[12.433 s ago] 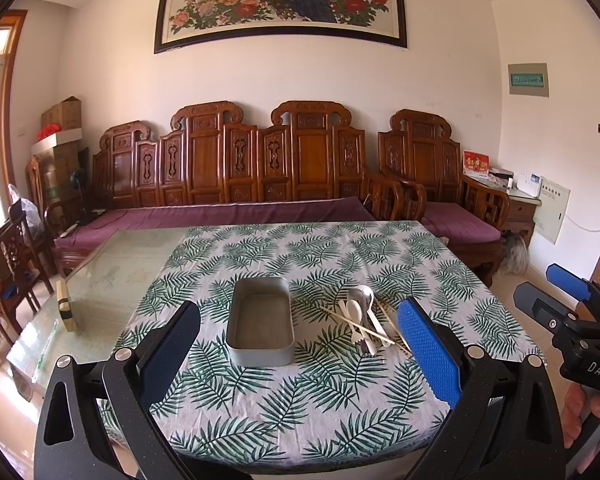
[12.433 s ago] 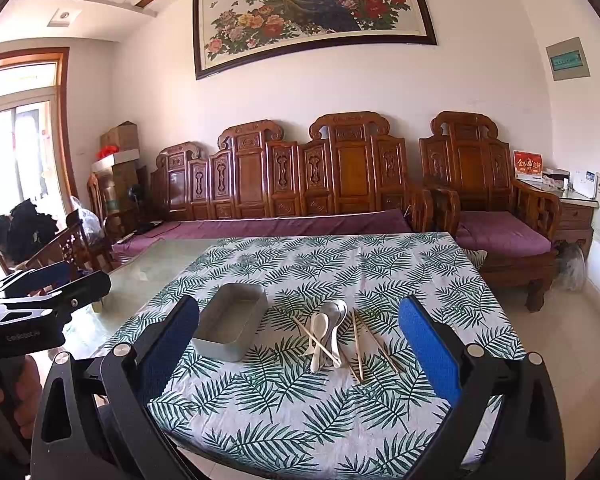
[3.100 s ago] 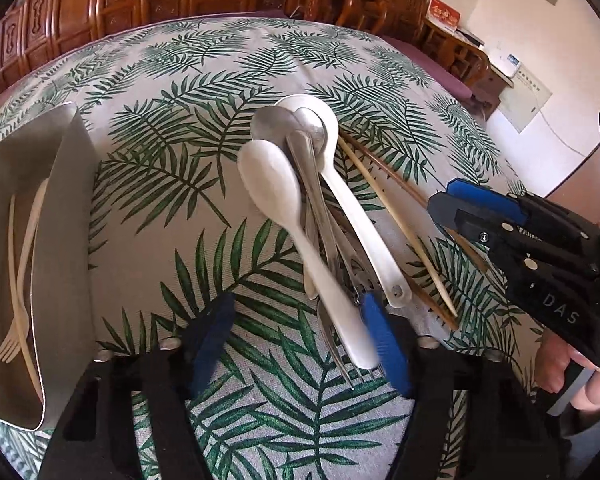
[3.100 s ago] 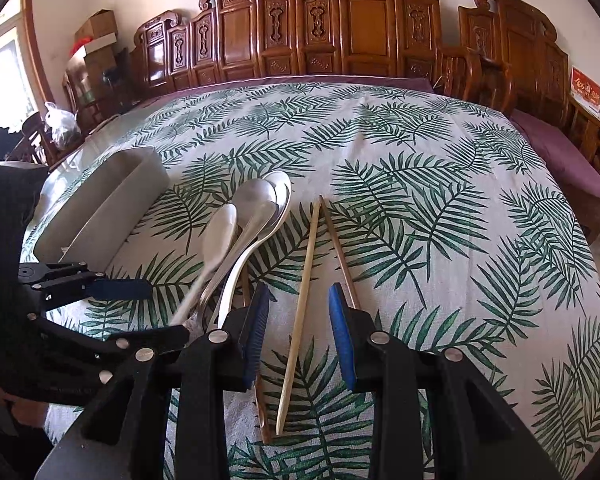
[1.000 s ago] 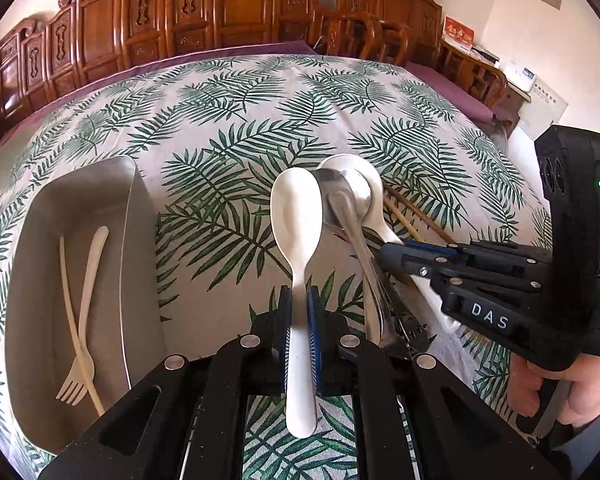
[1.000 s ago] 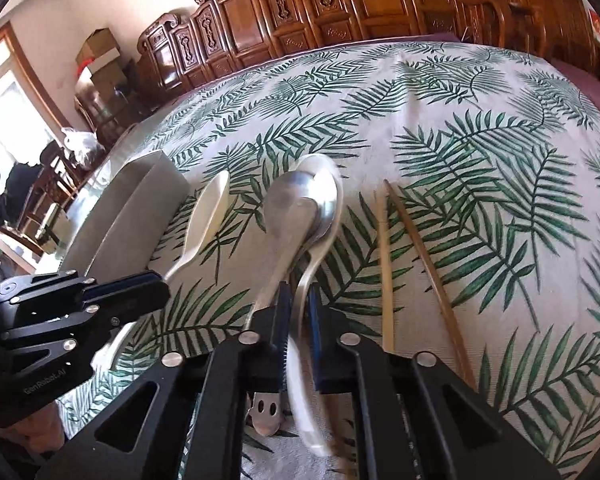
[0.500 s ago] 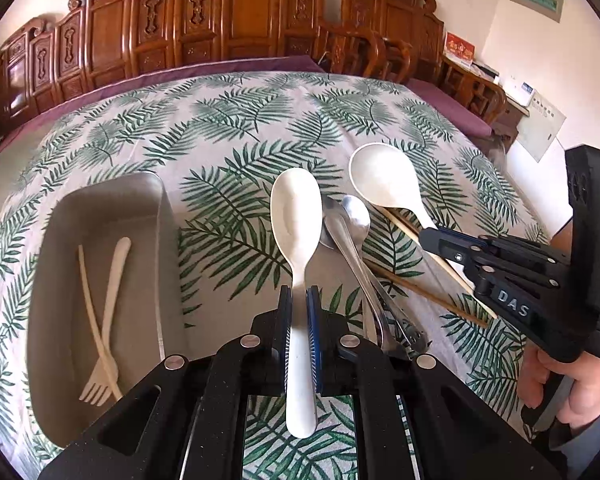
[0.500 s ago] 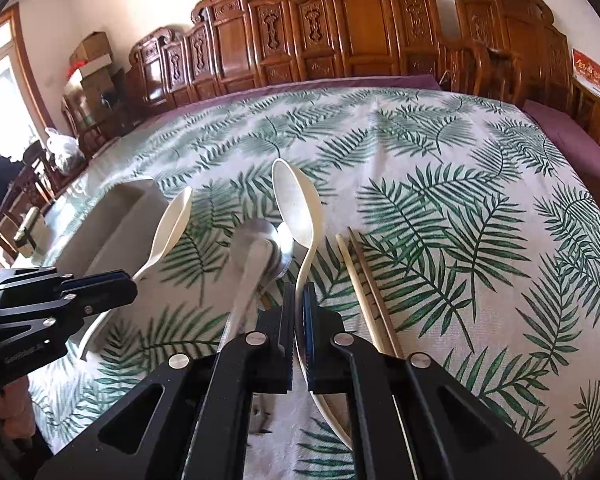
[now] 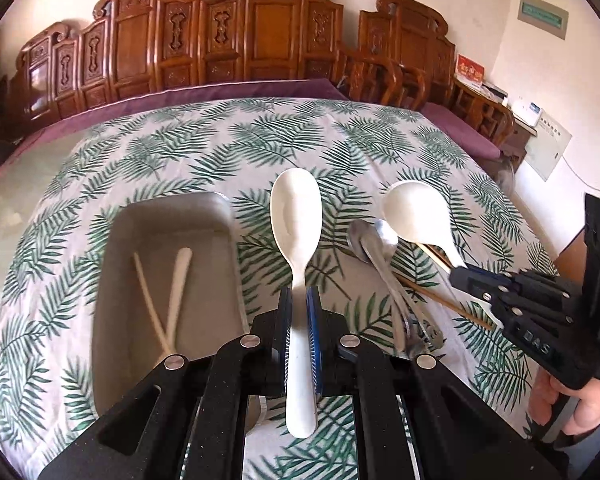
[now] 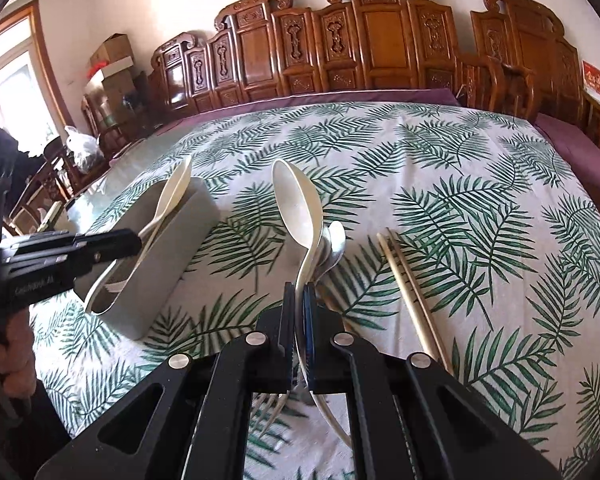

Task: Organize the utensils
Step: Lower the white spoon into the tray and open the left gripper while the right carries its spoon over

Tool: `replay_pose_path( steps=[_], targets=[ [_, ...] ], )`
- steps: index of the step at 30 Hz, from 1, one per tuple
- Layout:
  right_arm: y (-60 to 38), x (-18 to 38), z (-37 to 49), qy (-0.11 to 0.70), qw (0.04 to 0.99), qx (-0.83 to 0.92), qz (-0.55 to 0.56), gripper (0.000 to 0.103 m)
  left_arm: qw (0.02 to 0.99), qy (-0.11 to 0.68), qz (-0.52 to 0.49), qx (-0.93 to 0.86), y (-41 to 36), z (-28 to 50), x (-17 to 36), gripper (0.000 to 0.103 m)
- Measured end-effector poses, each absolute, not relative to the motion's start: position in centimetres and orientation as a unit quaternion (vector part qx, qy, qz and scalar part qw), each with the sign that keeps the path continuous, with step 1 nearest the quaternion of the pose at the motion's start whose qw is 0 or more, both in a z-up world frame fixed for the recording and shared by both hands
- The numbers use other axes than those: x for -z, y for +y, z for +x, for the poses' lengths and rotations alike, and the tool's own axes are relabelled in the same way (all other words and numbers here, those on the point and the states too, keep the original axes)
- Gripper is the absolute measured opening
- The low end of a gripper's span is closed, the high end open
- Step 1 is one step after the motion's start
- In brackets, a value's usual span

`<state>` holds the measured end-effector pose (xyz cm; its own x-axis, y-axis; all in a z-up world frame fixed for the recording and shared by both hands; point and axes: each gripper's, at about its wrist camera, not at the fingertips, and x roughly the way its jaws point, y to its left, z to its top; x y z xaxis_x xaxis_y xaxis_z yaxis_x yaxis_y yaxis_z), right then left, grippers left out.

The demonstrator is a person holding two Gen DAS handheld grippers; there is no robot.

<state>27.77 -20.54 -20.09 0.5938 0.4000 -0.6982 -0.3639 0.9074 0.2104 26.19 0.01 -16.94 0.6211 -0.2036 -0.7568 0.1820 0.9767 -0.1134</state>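
My left gripper [image 9: 299, 300] is shut on the handle of a white spoon [image 9: 296, 208], held in the air just right of the grey tray [image 9: 208, 272]. A pale fork [image 9: 152, 304] and a second pale utensil lie crossed in the tray. My right gripper [image 10: 299, 296] is shut on the handle of a second white spoon [image 10: 296, 200], lifted above the metal spoons [image 10: 334, 248] on the leaf-print cloth. In the right wrist view the left gripper [image 10: 116, 246] holds its spoon [image 10: 172, 196] over the tray's [image 10: 172, 272] near end.
Wooden chopsticks [image 10: 412, 300] lie on the cloth right of the metal spoons [image 9: 370, 240]. Fork tines [image 10: 272, 404] show under my right gripper. A carved wooden bench [image 9: 236, 40] with a purple cushion runs behind the table. Hands grip both handles.
Both grippers have risen, each with its white spoon. The right one's spoon has come up off the pile, and the left one's has shifted toward the tray.
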Motion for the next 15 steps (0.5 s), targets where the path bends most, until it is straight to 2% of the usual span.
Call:
replay_pose_path(
  steps=[15],
  targets=[
    [-14.9, 16.0, 24.4, 0.37, 0.893, -0.258, -0.003, 0.005, 0.896, 0.438, -0.03, 0.068, 6.4, 26.5, 17.7, 0.007]
  ],
)
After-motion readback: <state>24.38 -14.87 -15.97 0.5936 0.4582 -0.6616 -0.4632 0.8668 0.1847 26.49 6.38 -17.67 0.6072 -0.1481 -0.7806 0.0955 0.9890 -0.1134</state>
